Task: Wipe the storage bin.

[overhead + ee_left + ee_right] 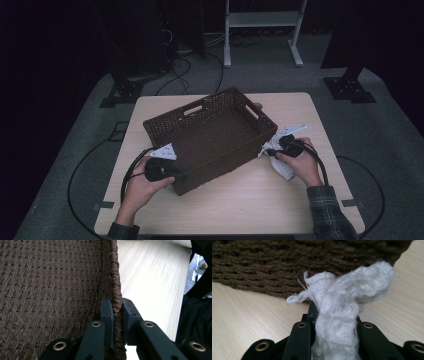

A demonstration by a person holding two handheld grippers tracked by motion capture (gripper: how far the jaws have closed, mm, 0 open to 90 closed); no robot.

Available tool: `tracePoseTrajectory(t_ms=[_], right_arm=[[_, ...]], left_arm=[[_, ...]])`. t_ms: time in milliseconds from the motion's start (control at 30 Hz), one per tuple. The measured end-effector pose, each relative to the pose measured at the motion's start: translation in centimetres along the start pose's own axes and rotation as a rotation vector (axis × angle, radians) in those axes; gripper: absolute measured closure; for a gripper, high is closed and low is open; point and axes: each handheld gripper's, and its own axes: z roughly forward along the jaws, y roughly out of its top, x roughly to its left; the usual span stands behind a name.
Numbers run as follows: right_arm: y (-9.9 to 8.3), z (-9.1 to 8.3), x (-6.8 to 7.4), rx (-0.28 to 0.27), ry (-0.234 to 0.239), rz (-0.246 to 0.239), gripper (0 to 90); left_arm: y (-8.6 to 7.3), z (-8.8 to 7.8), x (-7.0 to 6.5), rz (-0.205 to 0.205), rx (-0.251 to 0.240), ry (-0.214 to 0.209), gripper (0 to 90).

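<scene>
I count one basket [210, 137], one white cloth [342, 312], and my two grippers, one at each end of the basket. My left gripper [117, 322] has its fingers [107, 315] closed on the basket's braided rim, one pad inside the wall and one outside, so the woven interior spreads away to the left of them and bare tabletop [155, 277] lies to the right. My right gripper [334, 322] has its fingers clamped on the cloth, which bunches up out from between them and nearly reaches the basket's outer wall just ahead. In the high view that cloth hangs below the right hand [299, 161], beside the basket's right corner. The basket is dark brown, rectangular, tightly woven, with a cut-out handle in each of two walls. The cloth is soft, knitted, with loose threads. The tabletop is pale wood grain with rounded corners. Beyond it stand a white frame [262, 30], cables and dark stands on grey floor.
</scene>
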Motion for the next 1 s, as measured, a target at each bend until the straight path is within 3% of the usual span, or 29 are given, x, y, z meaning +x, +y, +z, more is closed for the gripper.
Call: tracePoseTrajectory(t_ms=[367,700,1000], right_arm=[[-0.8,1.2,0.3,0.053,0.005,-0.01,72.6],[0.2,-0.3,0.7,0.004,-0.014,-0.037,72.6],[1.6,-2.4,1.7,-0.081,-0.02,-0.067,72.6]], left_arm=[[0.0,0.0,-0.1,0.008,0.003,0.003,80.4],[0.0,0.0,0.0,0.007,0.003,0.001,80.4],[0.0,0.0,0.0,0.007,0.004,0.0,80.4]])
